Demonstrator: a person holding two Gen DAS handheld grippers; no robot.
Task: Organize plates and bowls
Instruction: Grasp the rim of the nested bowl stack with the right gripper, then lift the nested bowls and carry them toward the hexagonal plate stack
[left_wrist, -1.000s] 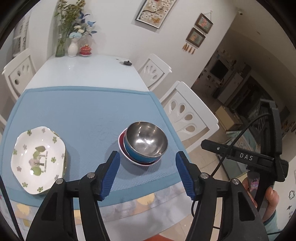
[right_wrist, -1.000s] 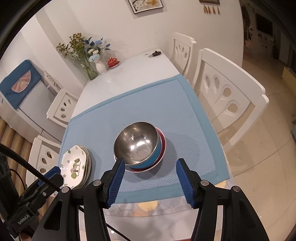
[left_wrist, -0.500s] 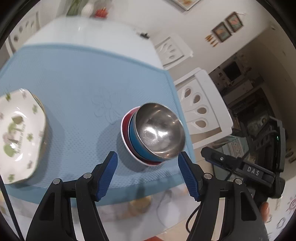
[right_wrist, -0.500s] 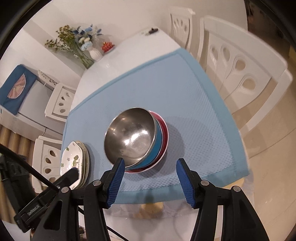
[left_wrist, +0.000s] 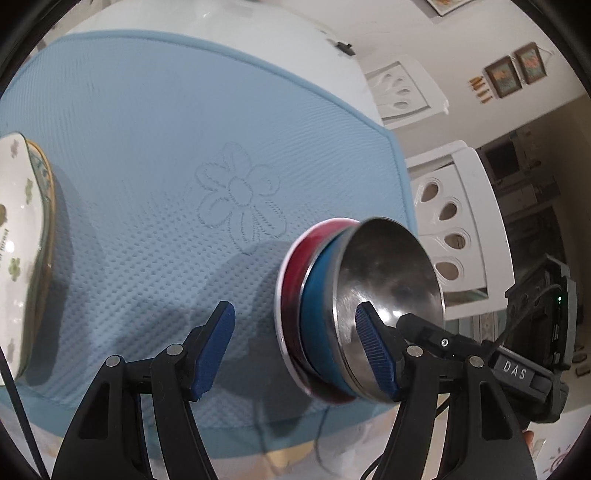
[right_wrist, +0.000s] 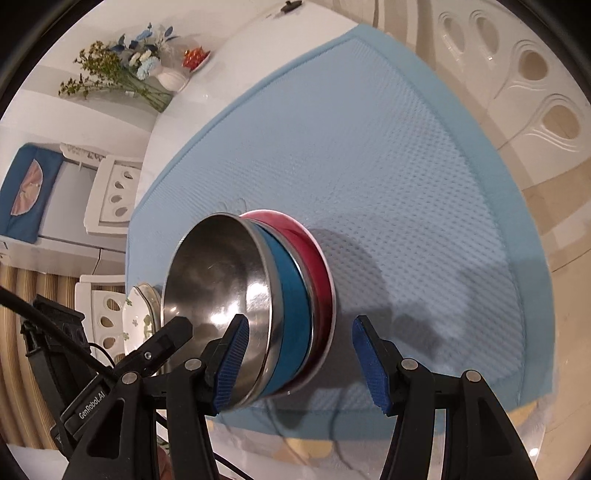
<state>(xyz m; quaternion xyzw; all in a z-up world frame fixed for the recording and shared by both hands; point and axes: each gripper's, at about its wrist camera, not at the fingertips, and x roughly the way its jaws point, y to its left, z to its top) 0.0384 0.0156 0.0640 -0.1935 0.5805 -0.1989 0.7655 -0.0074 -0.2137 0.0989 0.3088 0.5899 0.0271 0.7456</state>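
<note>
Both wrist views look steeply down, close (from opposite sides), at the bowl stack.

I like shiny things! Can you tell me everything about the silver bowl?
The silver bowl is round, shiny metal and looks empty. It sits upright, nested in a blue bowl, which sits in a red one, on the blue mat. One finger of each hand-held gripper reaches over its rim; whether they touch it is unclear.

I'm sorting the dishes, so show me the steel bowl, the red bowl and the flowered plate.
steel bowl (right_wrist: 218, 280): right wrist view, on its shiny inner wall.
red bowl (left_wrist: 295, 266): left wrist view, on its outer side.
flowered plate (left_wrist: 14, 236): left wrist view, on its white face.
</note>
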